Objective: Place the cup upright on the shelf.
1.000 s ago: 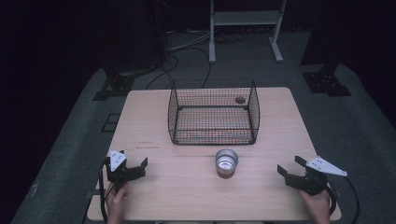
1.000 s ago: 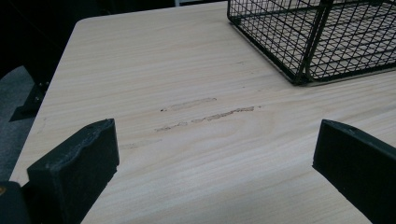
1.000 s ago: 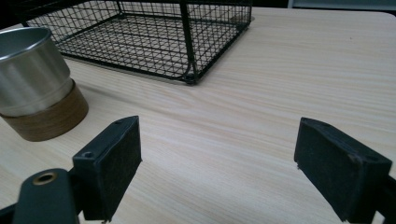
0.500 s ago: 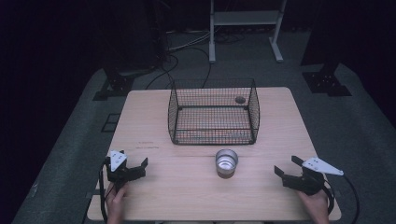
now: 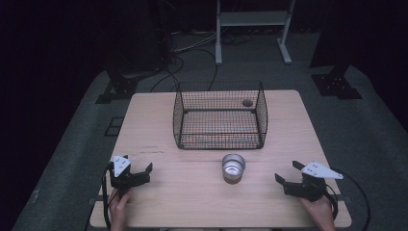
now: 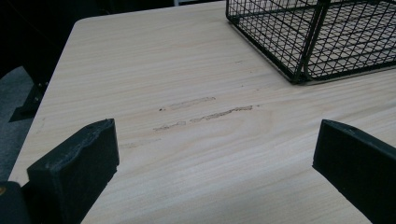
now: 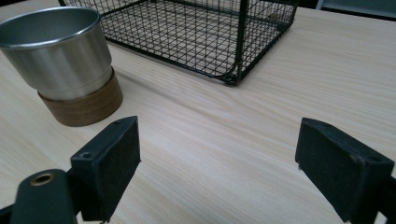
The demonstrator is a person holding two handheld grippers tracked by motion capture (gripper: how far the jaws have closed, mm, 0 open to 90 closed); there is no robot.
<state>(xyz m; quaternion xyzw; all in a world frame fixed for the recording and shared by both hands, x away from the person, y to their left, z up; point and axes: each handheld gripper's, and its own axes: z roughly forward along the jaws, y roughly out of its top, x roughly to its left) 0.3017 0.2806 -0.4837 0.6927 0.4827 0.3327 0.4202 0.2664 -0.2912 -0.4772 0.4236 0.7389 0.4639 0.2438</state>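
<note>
- While both hands rest near the table's near edge, the right gripper has its jaws spread with only bare wood between them; they have just been opening slightly, and nothing sits in the gap.
- In the right gripper view, its two black pads stand well apart above the tabletop, pinching nothing.
- Just past that gripper's left-hand pad in its own view stands the metal cup, upright on its brown wooden base, near the jaw but not touching it.
- From the high view the cup sits at the middle of the table, between the two grippers and just in front of the wire basket.
- The left gripper also has its jaws spread, holding nothing; in the left gripper view only wood with a few scuff marks lies between them.
- The basket's near corner shows ahead of the left gripper, well apart from it.
- A small round dark thing shows at the basket's far right corner; what it is I cannot tell.
</note>
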